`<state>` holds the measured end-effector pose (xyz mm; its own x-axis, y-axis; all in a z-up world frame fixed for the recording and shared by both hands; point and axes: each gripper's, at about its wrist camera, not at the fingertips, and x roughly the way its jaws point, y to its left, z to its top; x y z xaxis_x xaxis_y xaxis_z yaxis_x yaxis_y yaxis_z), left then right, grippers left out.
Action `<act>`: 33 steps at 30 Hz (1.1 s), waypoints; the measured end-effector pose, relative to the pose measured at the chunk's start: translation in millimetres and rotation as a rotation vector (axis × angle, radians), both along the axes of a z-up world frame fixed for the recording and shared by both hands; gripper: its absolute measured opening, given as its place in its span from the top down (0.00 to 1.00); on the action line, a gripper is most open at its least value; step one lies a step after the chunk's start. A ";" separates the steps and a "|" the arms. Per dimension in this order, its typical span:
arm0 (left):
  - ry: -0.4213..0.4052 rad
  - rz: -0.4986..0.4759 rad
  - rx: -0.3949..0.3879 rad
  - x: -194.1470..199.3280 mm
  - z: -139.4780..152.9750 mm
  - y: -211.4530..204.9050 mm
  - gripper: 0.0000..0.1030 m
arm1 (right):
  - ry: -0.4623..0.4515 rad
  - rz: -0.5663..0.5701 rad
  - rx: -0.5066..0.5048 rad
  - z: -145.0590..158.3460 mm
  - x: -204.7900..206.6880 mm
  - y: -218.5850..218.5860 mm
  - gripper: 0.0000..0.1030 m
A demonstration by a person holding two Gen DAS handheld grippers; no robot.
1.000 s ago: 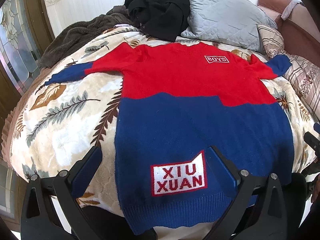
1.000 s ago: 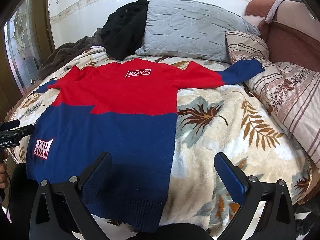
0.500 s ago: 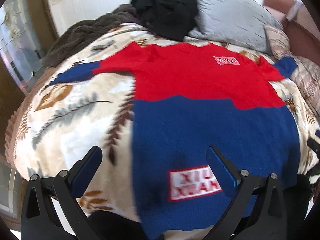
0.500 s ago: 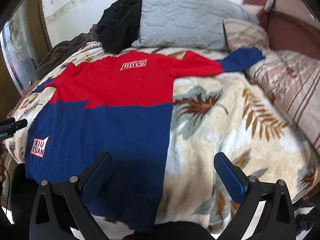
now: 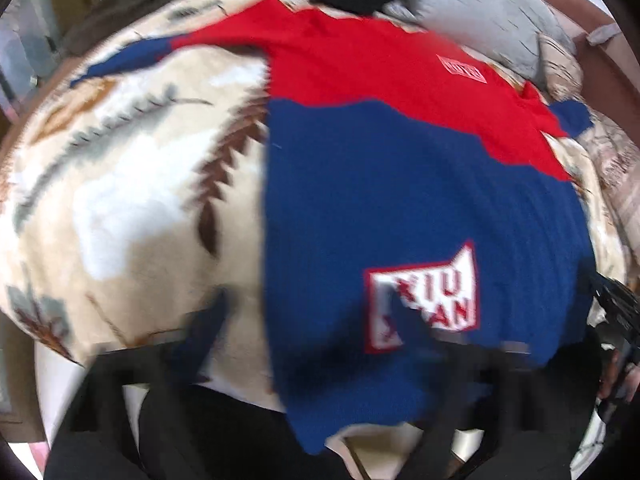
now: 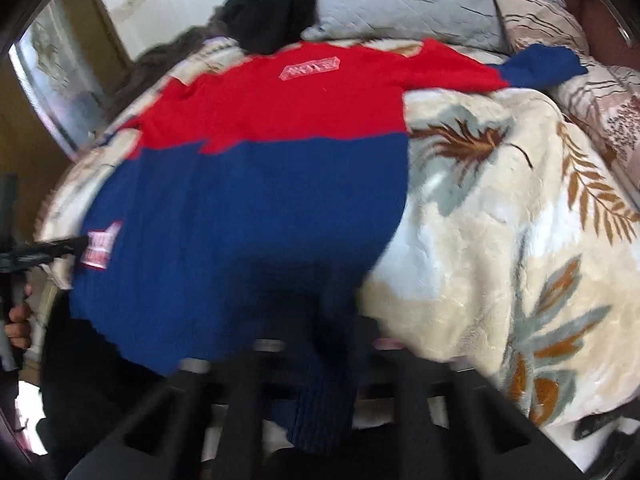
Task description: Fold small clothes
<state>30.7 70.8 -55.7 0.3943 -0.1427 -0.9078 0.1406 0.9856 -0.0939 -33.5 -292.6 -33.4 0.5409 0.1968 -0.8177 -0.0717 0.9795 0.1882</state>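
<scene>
A red and blue knit sweater point(image 5: 400, 184) point(image 6: 256, 208) lies flat, front up, on a leaf-print blanket point(image 5: 132, 184) point(image 6: 500, 240). In the blurred left wrist view my left gripper point(image 5: 308, 328) hangs over the near left hem corner. Its jaws are closing, still apart, with the hem edge between them by the white "XIU XUAN" patch point(image 5: 436, 296). In the right wrist view my right gripper point(image 6: 336, 336) is shut on the near right hem corner, and ribbed hem point(image 6: 316, 416) hangs below the fingers. Each view shows the other gripper at its edge point(image 5: 616, 308) point(image 6: 40, 254).
A grey quilted pillow point(image 6: 404, 0), a black garment point(image 6: 272, 4) and a brown throw point(image 5: 132, 4) lie at the far side of the bed. Striped pillows point(image 6: 592, 92) sit at the right. A person's hand point(image 6: 18, 324) holds the left gripper's handle.
Both grippers have sunk toward the sweater's near hem. The right jaws went from wide open to shut on the hem corner. The left jaws have narrowed around the other corner.
</scene>
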 end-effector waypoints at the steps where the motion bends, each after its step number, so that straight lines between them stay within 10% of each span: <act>1: 0.007 -0.001 -0.010 -1.5 2.9 0.8 0.67 | -0.026 -0.001 0.019 8.1 -3.4 -3.5 0.93; 3: 0.003 0.002 -0.047 -4.8 12.8 5.5 0.81 | -0.083 -0.007 0.041 25.3 -12.1 -11.2 0.93; 9: 0.044 0.041 -0.038 -3.6 0.3 17.4 0.80 | 0.063 -0.054 0.046 -9.7 -5.1 -23.5 0.92; 14: -0.030 0.010 -0.050 -9.0 29.4 17.4 0.80 | -0.020 -0.088 0.067 18.8 0.4 -30.6 0.81; 20: -0.173 -0.017 -0.091 29.4 70.1 -10.9 0.40 | -0.117 -0.094 0.064 45.9 44.6 -26.3 0.71; 27: -0.100 -0.025 -0.080 96.2 30.6 -64.7 0.38 | -0.007 -0.100 0.033 -4.1 95.2 -16.9 0.74; 33: -0.074 -0.051 -0.131 119.4 24.5 -88.4 0.38 | -0.127 -0.239 0.150 28.7 107.2 -83.2 0.67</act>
